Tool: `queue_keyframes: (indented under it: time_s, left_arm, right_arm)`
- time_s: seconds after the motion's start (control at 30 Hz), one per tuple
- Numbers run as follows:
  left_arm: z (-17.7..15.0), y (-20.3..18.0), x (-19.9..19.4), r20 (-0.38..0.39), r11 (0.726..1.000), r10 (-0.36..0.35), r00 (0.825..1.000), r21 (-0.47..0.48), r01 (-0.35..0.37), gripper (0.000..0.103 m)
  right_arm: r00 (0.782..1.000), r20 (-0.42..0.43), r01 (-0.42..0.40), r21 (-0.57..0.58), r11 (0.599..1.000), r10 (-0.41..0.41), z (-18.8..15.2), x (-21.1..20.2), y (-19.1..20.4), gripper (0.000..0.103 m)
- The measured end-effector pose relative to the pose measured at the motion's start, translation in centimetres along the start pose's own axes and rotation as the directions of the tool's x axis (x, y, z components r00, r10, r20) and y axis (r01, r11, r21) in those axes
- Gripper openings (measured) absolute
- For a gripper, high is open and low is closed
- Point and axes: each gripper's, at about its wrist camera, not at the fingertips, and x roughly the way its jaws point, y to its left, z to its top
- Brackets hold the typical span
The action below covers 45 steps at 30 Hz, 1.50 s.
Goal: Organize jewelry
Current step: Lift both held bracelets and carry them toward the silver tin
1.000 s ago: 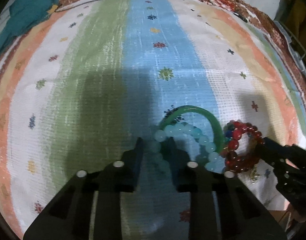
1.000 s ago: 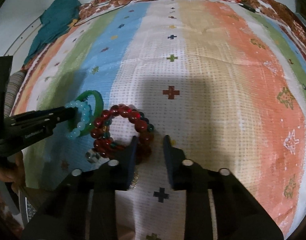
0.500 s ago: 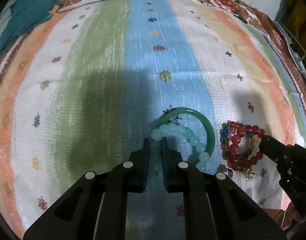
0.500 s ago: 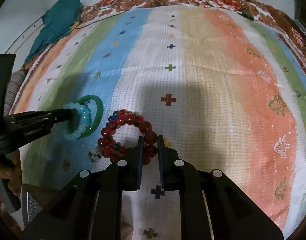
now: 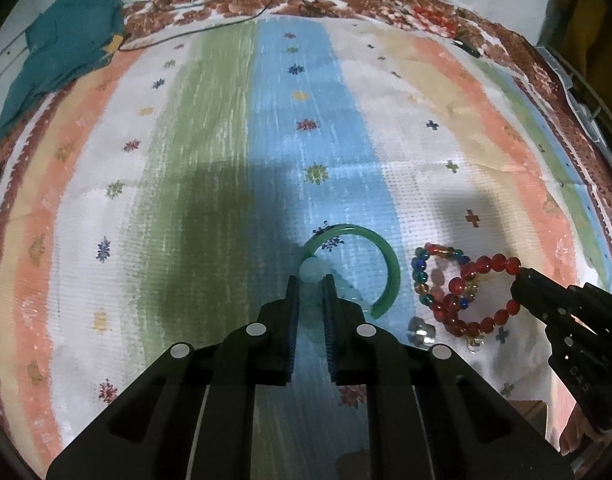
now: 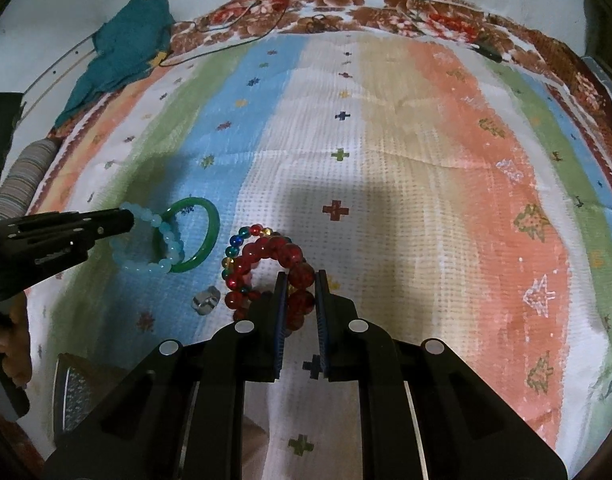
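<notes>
My left gripper (image 5: 310, 280) is shut on a pale blue bead bracelet (image 5: 311, 271), lifted a little; it also shows in the right wrist view (image 6: 162, 240). A green bangle (image 5: 381, 256) lies on the striped cloth just behind it, also seen in the right wrist view (image 6: 208, 236). My right gripper (image 6: 300, 276) is shut on a red bead bracelet (image 6: 300, 272), seen in the left wrist view too (image 5: 477, 300). A multicoloured bead bracelet (image 5: 421, 276) lies tangled under it. A small silver ring (image 6: 205, 300) lies on the cloth to the left.
A striped patterned cloth (image 6: 405, 160) covers the surface. A teal garment (image 6: 122, 56) and thin cables (image 6: 234, 40) lie at the far left edge. A dark mesh object (image 6: 78, 392) sits at the near left corner.
Both grippers have closed on their bracelets and pulled back and up. The blue bracelet has come off the green bangle's side; the red one has lifted from the multicoloured one.
</notes>
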Motion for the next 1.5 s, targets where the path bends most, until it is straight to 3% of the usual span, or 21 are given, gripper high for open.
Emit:
queue_keyframes:
  time_s: [0.73, 1.5]
  left_arm:
    - [-1.2, -1.7, -5.7, 0.111, 0.995, 0.063, 0.992, 0.073, -0.072, 0.011]
    - [-4.4, -4.8, -12.9, 0.24, 0.991, -0.024, 0.97, 0.133, -0.008, 0.011]
  right_arm:
    - [0.99, 0.114, 0.086, -0.006, 0.996, -0.084, -0.7, -5.4, -0.4, 0.014]
    - [0.96, 0.277, 0.06, -0.067, 0.996, -0.039, -2.8, -11.6, 2.4, 0.014]
